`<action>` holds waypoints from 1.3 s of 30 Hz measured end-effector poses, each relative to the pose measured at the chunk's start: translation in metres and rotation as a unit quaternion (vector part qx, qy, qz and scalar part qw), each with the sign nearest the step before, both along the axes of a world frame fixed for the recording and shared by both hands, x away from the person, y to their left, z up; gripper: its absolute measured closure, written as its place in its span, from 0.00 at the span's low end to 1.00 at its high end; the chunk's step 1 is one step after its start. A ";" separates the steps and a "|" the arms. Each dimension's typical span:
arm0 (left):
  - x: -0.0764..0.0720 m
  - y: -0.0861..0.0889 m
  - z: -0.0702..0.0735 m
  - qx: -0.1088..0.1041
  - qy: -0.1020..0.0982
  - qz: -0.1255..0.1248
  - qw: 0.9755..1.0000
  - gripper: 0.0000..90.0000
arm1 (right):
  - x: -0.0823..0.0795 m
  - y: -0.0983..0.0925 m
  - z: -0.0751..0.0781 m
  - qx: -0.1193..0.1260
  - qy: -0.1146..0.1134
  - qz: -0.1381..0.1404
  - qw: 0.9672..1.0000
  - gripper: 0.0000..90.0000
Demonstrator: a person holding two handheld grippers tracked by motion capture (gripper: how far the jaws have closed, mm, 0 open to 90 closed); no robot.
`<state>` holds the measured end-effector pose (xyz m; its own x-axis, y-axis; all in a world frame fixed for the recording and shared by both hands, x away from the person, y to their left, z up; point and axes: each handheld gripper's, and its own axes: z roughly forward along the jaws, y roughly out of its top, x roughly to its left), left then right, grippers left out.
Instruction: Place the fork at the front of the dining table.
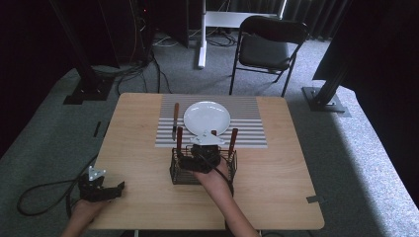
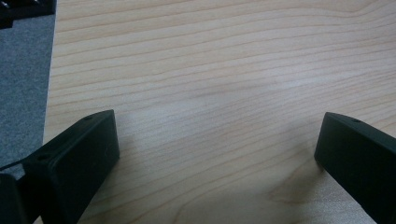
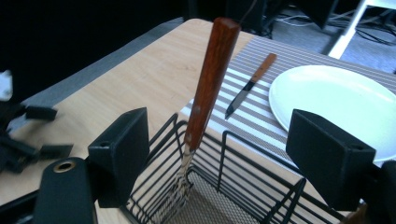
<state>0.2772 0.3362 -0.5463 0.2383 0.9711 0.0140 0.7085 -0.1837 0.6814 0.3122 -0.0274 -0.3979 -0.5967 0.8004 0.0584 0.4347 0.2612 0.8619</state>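
**Right tool over the wire basket, utensil handle between its jaws**

High view: I am seeing the right tool point(image 1: 201, 159) hanging over the black wire basket point(image 1: 176, 174), which is standing on the table point(image 1: 276, 168) just in front of the striped placemat point(image 1: 247, 118). Wooden handles are sticking up from the basket at its left and right ends. A white plate point(image 1: 207, 117) is lying on the placemat, and a knife point(image 1: 175, 120) is lying just left of the plate. The left tool point(image 1: 101, 188) is sitting near the table's near-left corner, well apart from the basket.

Left gripper view: the left tool point(image 2: 217, 149) is facing bare table point(image 2: 210, 70); its jaws are standing wide apart with nothing between them.

Right gripper view: the right tool point(image 3: 233, 154) is looking down into the basket point(image 3: 243, 186). A wooden-handled fork point(image 3: 205, 93) is standing tilted in the basket's corner, tines down, between the spread jaws and closer to the left one. The pads are not touching it. The knife point(image 3: 250, 86) and the plate point(image 3: 336, 102) are lying beyond on the placemat point(image 3: 261, 121).
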 end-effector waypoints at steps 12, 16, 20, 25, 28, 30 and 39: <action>0.000 0.000 0.000 0.000 0.000 -0.001 1.000 0.00 | 0.010 0.029 -0.005 -0.003 0.010 -0.082 0.997 0.29; 0.000 0.000 0.000 0.000 0.000 -0.001 1.000 0.00 | 0.008 0.033 -0.002 0.017 0.017 -0.101 0.995 0.35; 0.000 0.000 0.000 0.000 0.000 -0.001 1.000 0.00 | 0.007 0.042 -0.003 0.023 0.019 -0.123 0.992 0.41; 0.000 0.000 0.000 0.001 0.000 -0.001 1.000 0.00 | 0.009 0.051 -0.007 0.026 0.026 -0.155 0.987 0.51; 0.000 0.000 0.000 0.001 0.000 -0.001 1.000 0.00 | 0.013 0.054 -0.011 0.024 0.033 -0.163 0.986 0.54; 0.000 0.000 0.000 0.001 0.000 -0.001 1.000 0.00 | 0.013 0.054 -0.012 0.028 0.036 -0.163 0.986 0.55; 0.000 0.000 0.000 -0.001 -0.001 0.000 1.000 0.00 | 0.014 0.059 -0.021 0.029 0.037 -0.145 0.988 0.73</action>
<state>0.2774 0.3362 -0.5464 0.2382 0.9711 0.0137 0.7069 -0.1830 0.6833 0.3264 0.0317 -0.4191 -0.3358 0.9308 0.1441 0.5465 0.0680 0.8347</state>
